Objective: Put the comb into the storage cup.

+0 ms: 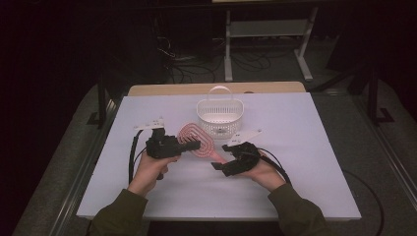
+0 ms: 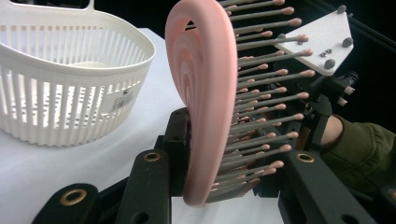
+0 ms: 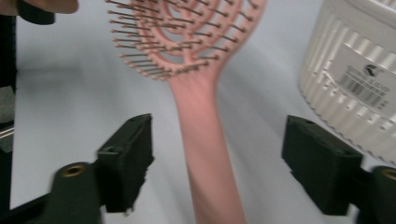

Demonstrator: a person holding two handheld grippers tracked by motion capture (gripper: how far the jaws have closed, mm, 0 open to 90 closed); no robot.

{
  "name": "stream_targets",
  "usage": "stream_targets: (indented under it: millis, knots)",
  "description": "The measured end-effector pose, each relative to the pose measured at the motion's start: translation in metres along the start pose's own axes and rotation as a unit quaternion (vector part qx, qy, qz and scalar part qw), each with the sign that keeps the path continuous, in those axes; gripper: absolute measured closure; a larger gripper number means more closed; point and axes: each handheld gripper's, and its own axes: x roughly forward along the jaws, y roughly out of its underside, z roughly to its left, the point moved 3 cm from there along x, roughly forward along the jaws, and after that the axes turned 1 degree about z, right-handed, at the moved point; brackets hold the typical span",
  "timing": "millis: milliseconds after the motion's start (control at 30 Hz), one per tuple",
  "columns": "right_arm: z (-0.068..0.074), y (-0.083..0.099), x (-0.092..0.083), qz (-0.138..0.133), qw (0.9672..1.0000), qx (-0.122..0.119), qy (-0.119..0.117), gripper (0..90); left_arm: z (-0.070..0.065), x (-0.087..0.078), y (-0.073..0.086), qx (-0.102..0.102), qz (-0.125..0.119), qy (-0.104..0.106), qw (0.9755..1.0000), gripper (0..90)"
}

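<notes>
One white slatted basket [image 1: 220,116] stands on the table [image 1: 305,162] just behind a pink vented hairbrush [image 1: 195,140] with grey bristles. The left gripper [image 2: 224,154] pinches the brush head; the right gripper [image 3: 217,168] has its jaws spread around the handle, untouched.

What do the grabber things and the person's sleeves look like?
Both grippers, left and right, are black, with two blocky jaws and brass-coloured rings near the joints. Each carries a pale three-cornered plate with small dark studs, and a black cable trails from each. The sleeves are olive green.
</notes>
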Motion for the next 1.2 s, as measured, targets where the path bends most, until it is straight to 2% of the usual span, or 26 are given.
stream_targets:
  millis: [100,200,333,567,767,933,1200]
  knots:
    - [-0.003,0.001,-0.003,0.002,0.9999,0.011,0.011,11.9,0.001,-0.002,0.0,0.0,-0.002,-0.002,1.0,65.6]
    - [-0.005,0.001,-0.004,0.004,0.9996,0.026,0.012,0.0,0.002,-0.003,0.0,-0.001,-0.003,-0.002,1.0,65.6]
    - [-0.009,0.005,-0.006,0.004,0.9991,0.036,0.023,0.0,0.002,-0.004,0.0,-0.001,-0.003,-0.004,1.0,65.6]
    - [-0.012,0.012,-0.011,0.007,0.9986,0.036,0.039,0.0,0.004,-0.006,0.0,-0.001,-0.005,-0.006,1.0,65.7]
    - [-0.014,0.02,-0.021,-0.003,0.9979,0.045,0.046,0.0,0.005,-0.008,-0.001,-0.003,-0.008,-0.007,0.9999,65.6]
    - [-0.017,0.031,-0.03,-0.013,0.9966,0.058,0.057,0.0,0.005,-0.01,-0.001,-0.003,-0.01,-0.009,0.9999,65.6]
    - [-0.02,0.052,-0.042,-0.009,0.9944,0.07,0.078,0.0,0.006,-0.012,-0.002,-0.002,-0.013,-0.011,0.9998,65.6]
